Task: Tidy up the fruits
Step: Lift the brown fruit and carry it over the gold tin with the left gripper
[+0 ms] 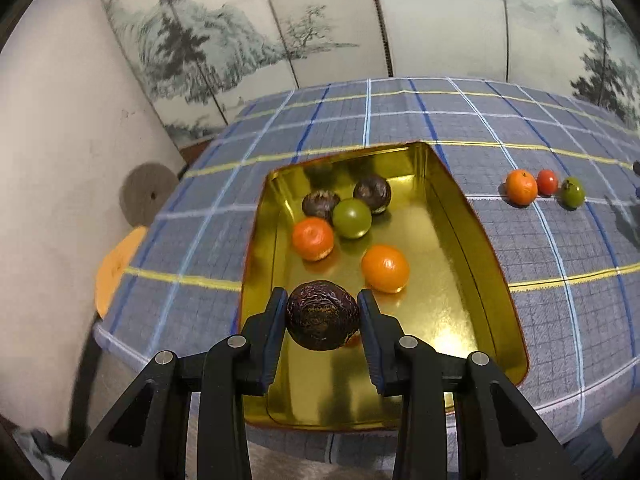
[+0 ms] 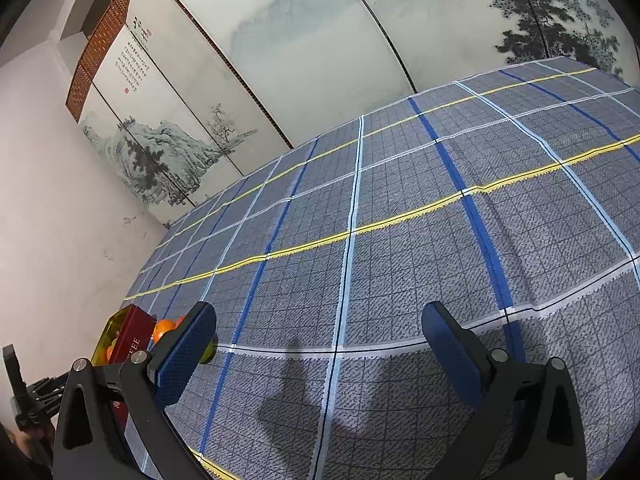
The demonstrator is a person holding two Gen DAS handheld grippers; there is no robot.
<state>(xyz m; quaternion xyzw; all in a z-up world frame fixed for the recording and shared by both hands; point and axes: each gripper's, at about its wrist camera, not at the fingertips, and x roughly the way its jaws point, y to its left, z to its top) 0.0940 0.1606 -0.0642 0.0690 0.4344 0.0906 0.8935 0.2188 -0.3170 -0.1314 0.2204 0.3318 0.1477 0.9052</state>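
Observation:
In the left wrist view my left gripper [image 1: 322, 300] is shut on a dark wrinkled passion fruit [image 1: 322, 315], held above the near part of a gold tin tray [image 1: 472, 300]. In the tray lie two oranges [image 1: 385, 268], a green fruit [image 1: 352, 218] and two more dark passion fruits [image 1: 372, 193]. On the cloth to the right sit an orange [image 1: 521, 187], a red fruit [image 1: 547, 182] and a green fruit [image 1: 572, 192]. In the right wrist view my right gripper [image 2: 320, 320] is open and empty over the cloth; the tray's red side [image 2: 130, 336] and an orange [image 2: 164, 328] show at far left.
The table wears a blue-grey plaid cloth [image 2: 400, 260]. A painted folding screen [image 1: 320, 20] stands behind it and a white wall [image 1: 52, 160] to the left. An orange chair seat [image 1: 116, 264] sits at the table's left edge.

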